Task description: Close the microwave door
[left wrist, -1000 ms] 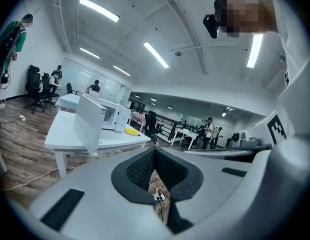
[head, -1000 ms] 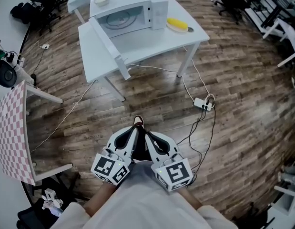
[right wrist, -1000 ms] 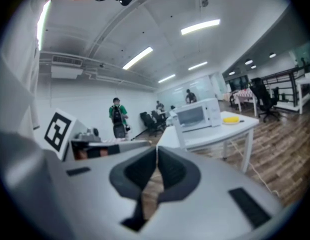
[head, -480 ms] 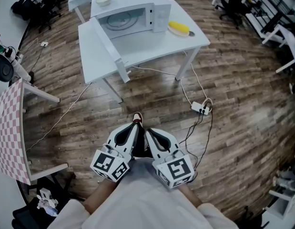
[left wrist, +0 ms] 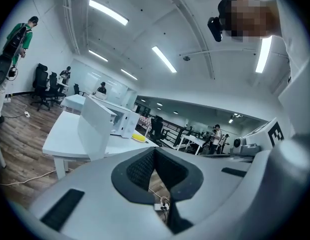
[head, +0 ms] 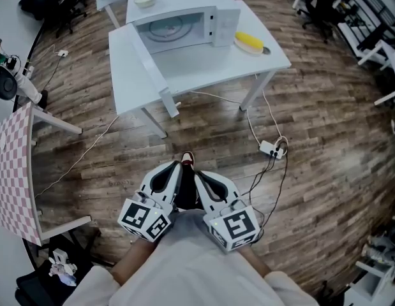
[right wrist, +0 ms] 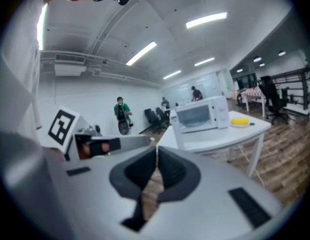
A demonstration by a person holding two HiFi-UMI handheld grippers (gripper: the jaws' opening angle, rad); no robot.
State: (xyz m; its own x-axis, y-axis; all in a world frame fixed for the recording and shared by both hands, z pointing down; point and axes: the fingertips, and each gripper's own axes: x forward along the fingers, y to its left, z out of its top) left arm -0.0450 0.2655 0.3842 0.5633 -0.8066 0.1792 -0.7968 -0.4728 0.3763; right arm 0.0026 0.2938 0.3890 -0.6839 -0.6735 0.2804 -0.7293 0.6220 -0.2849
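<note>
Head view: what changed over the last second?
Only the view shifted: the table and microwave sit slightly further right in frame. Nothing was gripped or released. The microwave door stays open; left gripper and right gripper stay shut, empty, held low by the body.

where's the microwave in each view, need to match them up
Head view: microwave at top centre.
Left gripper view: microwave left of centre, partly behind its open door.
Right gripper view: microwave right of centre.
Shared landmark: the yellow item beside it on the same table.
</note>
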